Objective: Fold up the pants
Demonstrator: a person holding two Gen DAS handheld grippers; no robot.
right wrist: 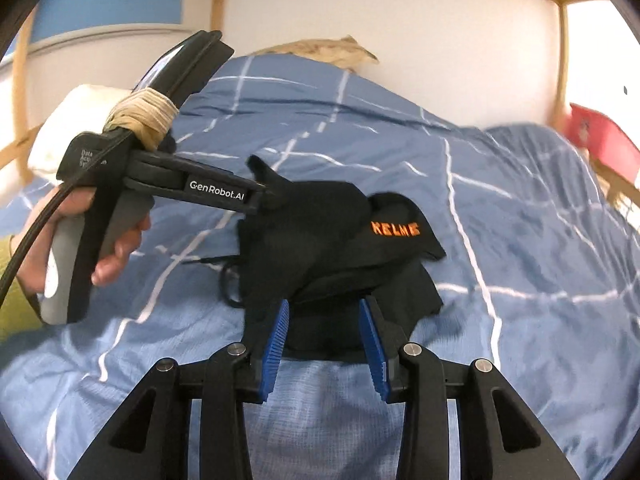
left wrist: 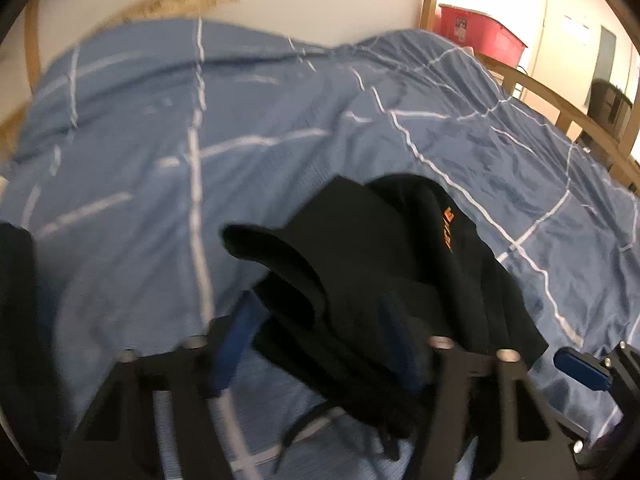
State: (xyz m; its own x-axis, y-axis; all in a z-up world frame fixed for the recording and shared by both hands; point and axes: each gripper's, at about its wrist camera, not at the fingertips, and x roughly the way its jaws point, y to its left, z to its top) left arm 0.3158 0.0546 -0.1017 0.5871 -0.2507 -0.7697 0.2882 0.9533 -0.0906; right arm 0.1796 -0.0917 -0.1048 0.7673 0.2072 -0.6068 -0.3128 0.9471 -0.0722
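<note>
Black fabric pants [right wrist: 332,236] with orange "KELME" lettering lie bunched in a thick, partly folded heap on the bed, on the blue duvet with thin white grid lines [right wrist: 500,208]. The heap sits toward the near side of the bed, well apart from the far edge along the white wall [right wrist: 400,20]. A thin black drawstring trails off the heap's left side onto the duvet.

Right gripper [right wrist: 326,336]: the jaws stand partly apart, blue ribbed pads facing each other. The near edge of the heap lies between the pads; the pads do not press on it, and a gap shows on each side.

Left gripper [left wrist: 316,332]: picture blurred. The jaws stand partly apart with a flap of the black pants draped over and between them. The right pad is largely covered by cloth, so I cannot tell whether the pads pinch the fabric. In the right wrist view the same gripper reaches in from the left, a person's hand [right wrist: 116,248] on its grey handle, its tip at the heap's upper left corner.

Open room: wide bare duvet to the right of the heap and beyond it toward the wall. Wooden bed frame rail [left wrist: 560,100] bounds the right edge of the bed; a red plastic bin [left wrist: 480,28] stands past that rail. A white pillow [right wrist: 68,128] lies at the bed's left edge.
</note>
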